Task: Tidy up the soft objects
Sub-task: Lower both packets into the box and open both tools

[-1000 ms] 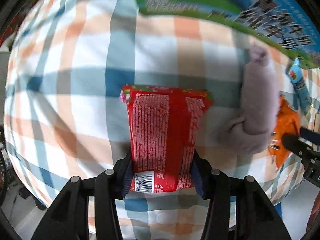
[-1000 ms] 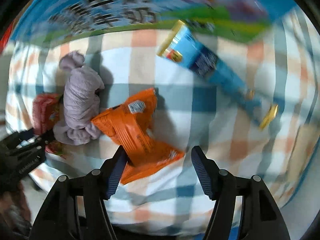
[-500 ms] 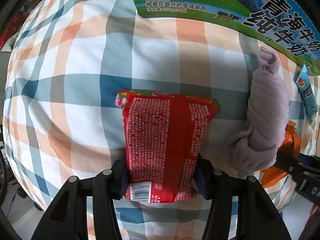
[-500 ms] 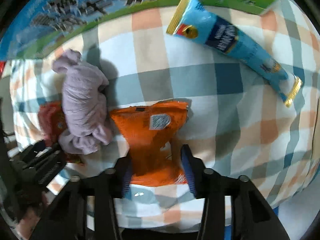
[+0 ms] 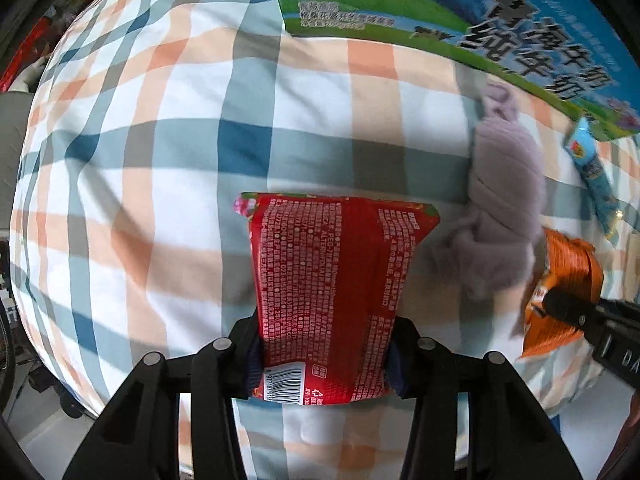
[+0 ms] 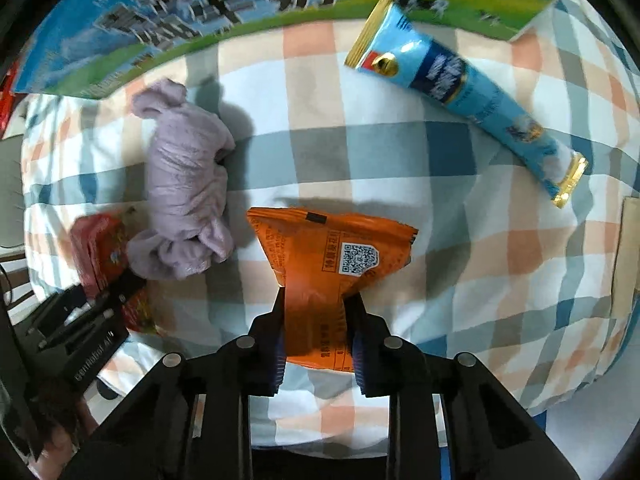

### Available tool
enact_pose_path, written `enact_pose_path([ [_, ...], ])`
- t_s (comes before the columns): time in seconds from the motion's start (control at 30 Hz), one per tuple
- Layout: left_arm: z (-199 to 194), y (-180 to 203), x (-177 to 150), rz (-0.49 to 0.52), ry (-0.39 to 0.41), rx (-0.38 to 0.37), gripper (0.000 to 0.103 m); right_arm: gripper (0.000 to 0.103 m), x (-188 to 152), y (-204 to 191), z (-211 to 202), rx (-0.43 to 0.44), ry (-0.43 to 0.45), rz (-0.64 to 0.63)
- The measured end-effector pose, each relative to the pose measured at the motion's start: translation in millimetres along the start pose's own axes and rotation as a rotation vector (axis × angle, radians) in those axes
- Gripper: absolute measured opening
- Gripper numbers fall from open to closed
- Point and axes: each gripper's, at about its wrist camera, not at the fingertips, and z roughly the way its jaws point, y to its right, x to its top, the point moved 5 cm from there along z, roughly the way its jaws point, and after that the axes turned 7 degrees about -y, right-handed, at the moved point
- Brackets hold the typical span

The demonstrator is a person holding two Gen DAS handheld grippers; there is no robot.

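Now clamped by right hand-held gripper (image 6: 318,330): orange packet (image 6: 328,256), long axis pointing up-frame; left hand-held gripper (image 5: 324,354) clamps red packet (image 5: 332,280).

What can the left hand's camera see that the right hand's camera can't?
Only the left view shows the red packet's printed back and barcode, pinched in the left gripper. Only the right view shows the whole blue tube and the orange packet's QR code, pinched in the right gripper. Both show the purple cloth, milk box and checked cloth.
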Motion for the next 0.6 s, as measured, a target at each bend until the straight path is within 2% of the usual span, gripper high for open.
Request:
enact_pose_path([
  [0.03, -5, 1, -4, 0.001, 0.018, -0.008, 0.044, 0.027, 16, -2, -2, 0.006, 0.005, -0.001],
  [0.13, -26, 10, -13, 0.011, 0.056, -0.046, 0.044, 0.027, 14, -4, -23, 0.04, 0.029, -0.007],
  [0.17, -35, 13, -12, 0.019, 0.136, -0.052, 0.044, 0.027, 14, -6, -33, 0.052, 0.043, -0.012],
  [0.33, -93, 32, -16, 0.059, 0.25, -0.115, 0.044, 0.027, 12, -6, -93, 0.115, 0.117, -0.027],
  [0.5, -159, 48, 5, 0.108, 0.362, -0.154, 0.044, 0.027, 19, -3, -161, 0.157, 0.217, -0.043],
  [0.6, -194, 59, 24, 0.132, 0.411, -0.157, 0.044, 0.027, 36, -5, -194, 0.171, 0.274, -0.046],
])
